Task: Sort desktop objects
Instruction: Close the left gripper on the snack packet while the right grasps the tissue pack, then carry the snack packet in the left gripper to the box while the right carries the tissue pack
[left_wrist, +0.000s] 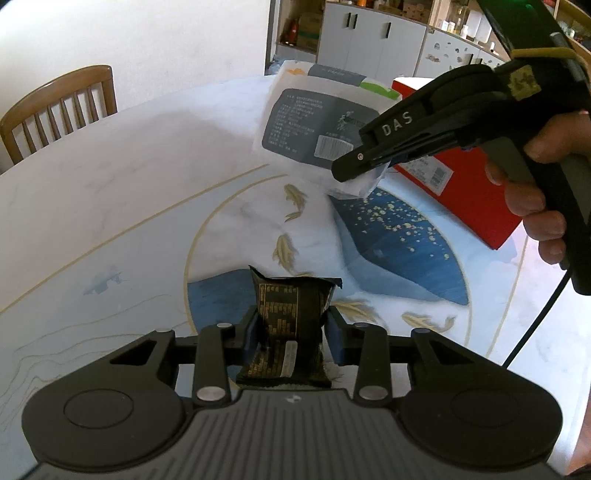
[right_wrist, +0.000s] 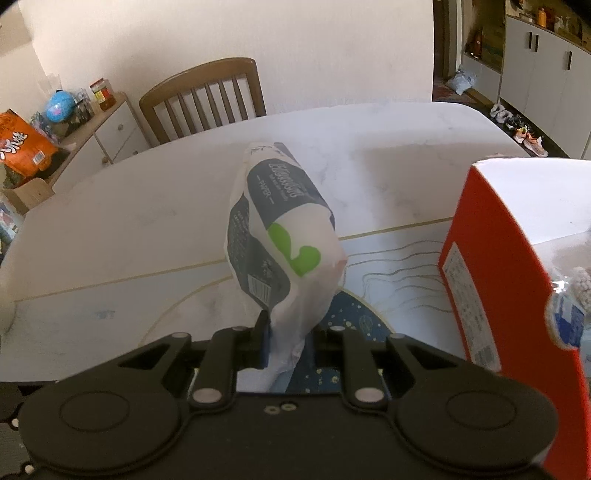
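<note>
- Two pickups underway: our left gripper (left_wrist: 291, 328) clamps a dark snack packet (left_wrist: 291, 314) near the table's (left_wrist: 129, 177) centre.
- Our right gripper (right_wrist: 286, 343) grips the tissue pack (right_wrist: 280, 236), clear of the tabletop.
- Next, we judge, both go to the red box (right_wrist: 491, 266) at the right edge.

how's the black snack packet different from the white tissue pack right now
The black snack packet is small and dark with gold print; the white tissue pack is larger, white and grey with a green patch. The snack packet sits deep between the left claw fingers, while the tissue pack dangles by one pinched end from the right claw, lifted off the table. Both are soft sealed wrappers, each gripped by a claw.
</note>
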